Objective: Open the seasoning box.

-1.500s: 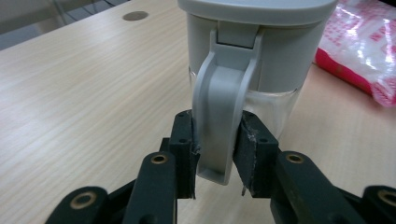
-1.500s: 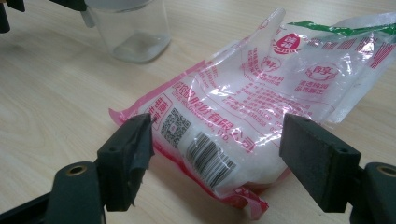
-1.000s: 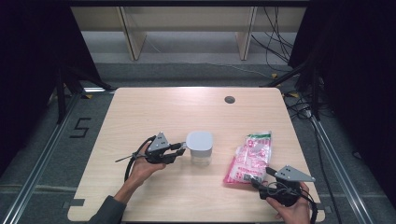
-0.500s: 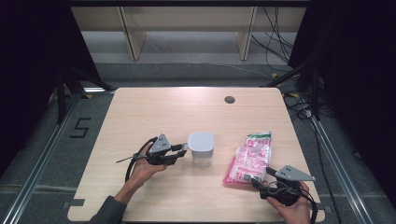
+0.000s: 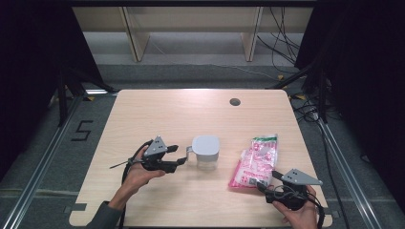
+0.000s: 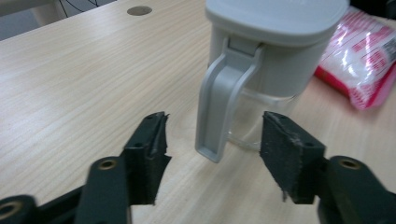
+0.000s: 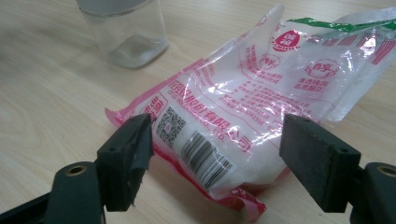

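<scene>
Left claw (image 5: 180,155) spread wide, held level in the left hand (image 5: 138,174); right claw (image 5: 264,182) also spread, gripped low by the right hand (image 5: 298,214).

Likely lab, floor rails (image 5: 40,169), loose cables (image 5: 282,45)

We count one jug (image 5: 206,151) with one handle (image 6: 219,107) and one lid (image 6: 275,18), one bag (image 5: 254,161), two grippers (image 5: 177,156) (image 5: 265,183), one table (image 5: 162,114) with one hole (image 5: 234,101).
</scene>
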Demonstrator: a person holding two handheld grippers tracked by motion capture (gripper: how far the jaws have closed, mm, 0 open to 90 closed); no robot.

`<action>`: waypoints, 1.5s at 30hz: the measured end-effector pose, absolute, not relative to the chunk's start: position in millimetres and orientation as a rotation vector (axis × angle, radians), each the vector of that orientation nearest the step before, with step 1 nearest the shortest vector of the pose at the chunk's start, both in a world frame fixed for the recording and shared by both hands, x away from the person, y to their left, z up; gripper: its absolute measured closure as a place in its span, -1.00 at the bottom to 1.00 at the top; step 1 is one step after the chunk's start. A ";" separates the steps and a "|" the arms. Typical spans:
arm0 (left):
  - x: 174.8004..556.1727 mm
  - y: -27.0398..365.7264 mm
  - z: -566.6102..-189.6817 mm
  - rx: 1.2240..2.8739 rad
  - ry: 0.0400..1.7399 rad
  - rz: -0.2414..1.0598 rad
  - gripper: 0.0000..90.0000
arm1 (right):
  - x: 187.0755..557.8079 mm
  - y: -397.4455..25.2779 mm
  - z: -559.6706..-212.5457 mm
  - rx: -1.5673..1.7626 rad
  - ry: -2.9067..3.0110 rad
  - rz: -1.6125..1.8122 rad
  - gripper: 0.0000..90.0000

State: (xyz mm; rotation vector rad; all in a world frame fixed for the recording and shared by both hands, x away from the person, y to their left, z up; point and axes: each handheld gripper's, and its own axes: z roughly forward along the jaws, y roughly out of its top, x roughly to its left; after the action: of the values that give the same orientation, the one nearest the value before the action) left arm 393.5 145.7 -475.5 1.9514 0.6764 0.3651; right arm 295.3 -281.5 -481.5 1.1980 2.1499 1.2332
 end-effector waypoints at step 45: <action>405.8 112.2 -445.1 1.827 0.642 0.380 0.96 | 296.1 -264.8 -476.4 1.147 2.191 1.224 -0.34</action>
State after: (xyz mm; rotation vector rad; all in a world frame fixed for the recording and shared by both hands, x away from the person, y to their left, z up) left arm 405.8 112.2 -445.1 1.8272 0.6416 0.3803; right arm 296.1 -264.8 -476.4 1.1470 2.1910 1.2240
